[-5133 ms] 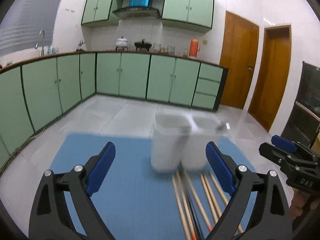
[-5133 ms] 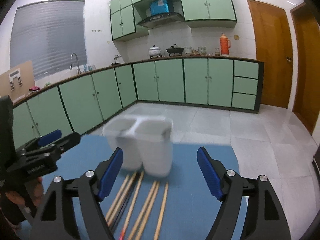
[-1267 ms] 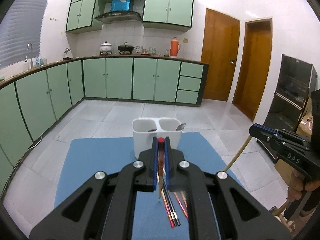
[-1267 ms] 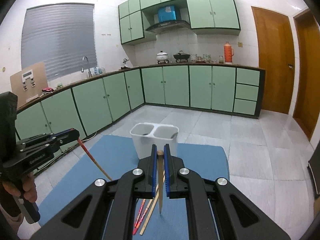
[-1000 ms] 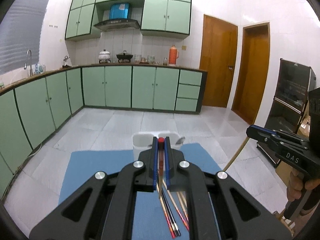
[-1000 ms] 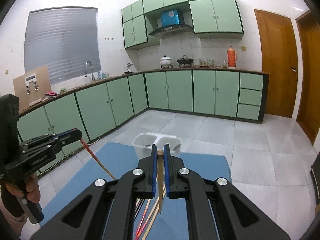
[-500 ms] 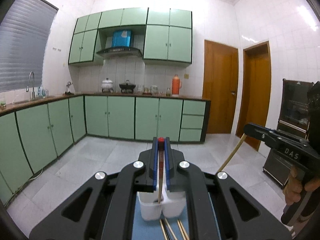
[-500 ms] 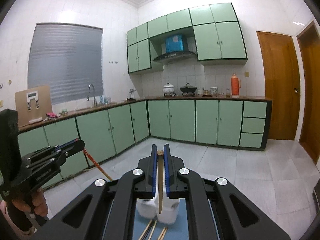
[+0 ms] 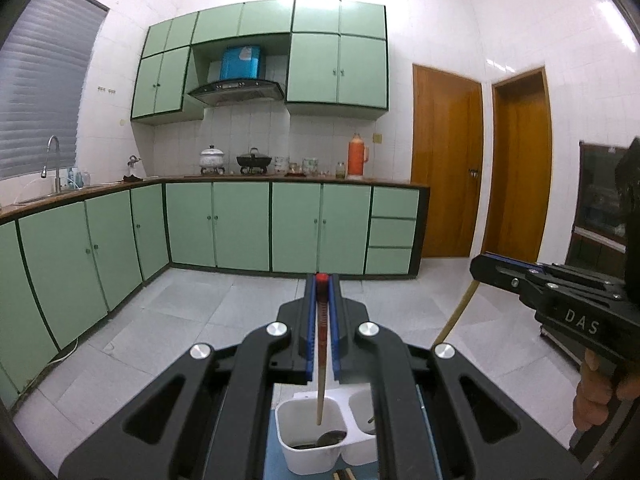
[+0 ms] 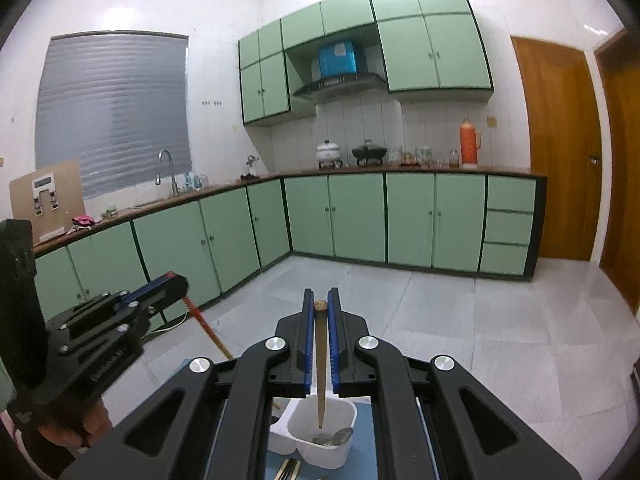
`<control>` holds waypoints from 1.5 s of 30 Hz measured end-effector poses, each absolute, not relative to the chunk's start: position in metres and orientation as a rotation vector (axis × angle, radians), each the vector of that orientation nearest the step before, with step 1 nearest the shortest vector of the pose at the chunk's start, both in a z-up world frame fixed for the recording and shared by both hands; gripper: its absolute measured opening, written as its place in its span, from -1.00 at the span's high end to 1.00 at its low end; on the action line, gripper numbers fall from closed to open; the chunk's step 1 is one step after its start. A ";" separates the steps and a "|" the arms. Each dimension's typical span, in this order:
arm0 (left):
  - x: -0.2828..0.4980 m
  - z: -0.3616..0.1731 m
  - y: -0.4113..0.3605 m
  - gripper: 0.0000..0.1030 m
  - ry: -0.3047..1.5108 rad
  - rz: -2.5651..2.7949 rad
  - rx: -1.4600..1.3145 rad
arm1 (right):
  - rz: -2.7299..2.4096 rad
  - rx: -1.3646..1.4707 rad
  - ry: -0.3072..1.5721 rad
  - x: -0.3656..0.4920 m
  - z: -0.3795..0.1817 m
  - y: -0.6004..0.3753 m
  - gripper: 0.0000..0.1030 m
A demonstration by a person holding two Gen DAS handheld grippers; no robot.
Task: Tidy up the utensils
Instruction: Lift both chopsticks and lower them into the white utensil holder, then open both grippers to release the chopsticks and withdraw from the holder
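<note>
Red-tipped chopstick (image 9: 321, 344) sits clamped in your left gripper (image 9: 321, 280), tip over the white two-cell holder (image 9: 308, 456); only the right view shows your right gripper (image 10: 319, 304) pinching a plain wooden chopstick (image 10: 320, 372) above a spoon (image 10: 334, 437). Black gripper frames hide the blue mat (image 9: 276, 462).

2 grippers (image 9: 321, 326); 2 held chopsticks (image 9: 321, 364); 1 two-compartment holder (image 9: 308, 462)

the white letters "das" stand on the black side of the right claw (image 9: 488, 270).
</note>
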State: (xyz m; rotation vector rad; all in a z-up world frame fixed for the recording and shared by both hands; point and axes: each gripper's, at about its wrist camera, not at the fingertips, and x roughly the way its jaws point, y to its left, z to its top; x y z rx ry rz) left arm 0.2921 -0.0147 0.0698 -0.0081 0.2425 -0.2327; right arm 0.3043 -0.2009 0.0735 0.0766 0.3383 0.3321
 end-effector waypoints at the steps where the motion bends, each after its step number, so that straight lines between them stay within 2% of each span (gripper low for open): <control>1: 0.296 0.066 -0.016 0.90 0.253 -0.236 -0.005 | 0.330 0.072 0.344 0.305 0.069 -0.200 0.88; 16: 0.312 0.017 -0.006 0.85 0.377 -0.230 0.004 | 0.343 0.065 0.437 0.313 0.026 -0.194 0.84; 18: 0.310 0.016 -0.005 0.77 0.378 -0.229 0.005 | 0.341 0.067 0.437 0.311 0.025 -0.195 0.70; 20: 0.304 0.018 -0.001 0.49 0.371 -0.226 -0.003 | 0.329 0.076 0.426 0.306 0.026 -0.198 0.41; 21: 0.300 0.020 0.000 0.41 0.363 -0.224 -0.009 | 0.323 0.081 0.418 0.302 0.027 -0.200 0.35; 23: 0.293 0.023 0.000 0.06 0.347 -0.219 -0.016 | 0.302 0.088 0.398 0.295 0.030 -0.205 0.02; 24: 0.286 0.025 0.002 0.02 0.335 -0.218 -0.022 | 0.294 0.092 0.386 0.288 0.031 -0.207 -0.02; 27: 0.266 0.030 0.006 -0.20 0.313 -0.214 -0.034 | 0.269 0.097 0.351 0.266 0.032 -0.214 -0.33; 29: 0.249 0.032 0.010 -0.39 0.296 -0.206 -0.048 | 0.253 0.097 0.331 0.250 0.032 -0.216 -0.48; 34: 0.209 0.025 0.013 -0.71 0.288 -0.180 -0.060 | 0.227 0.102 0.294 0.206 0.025 -0.222 -0.68; 38: 0.179 0.013 0.015 -0.78 0.299 -0.167 -0.057 | 0.204 0.131 0.289 0.173 0.013 -0.228 -0.85; 45: 0.136 -0.008 0.018 -0.86 0.331 -0.154 -0.027 | 0.175 0.149 0.336 0.134 -0.012 -0.232 -0.88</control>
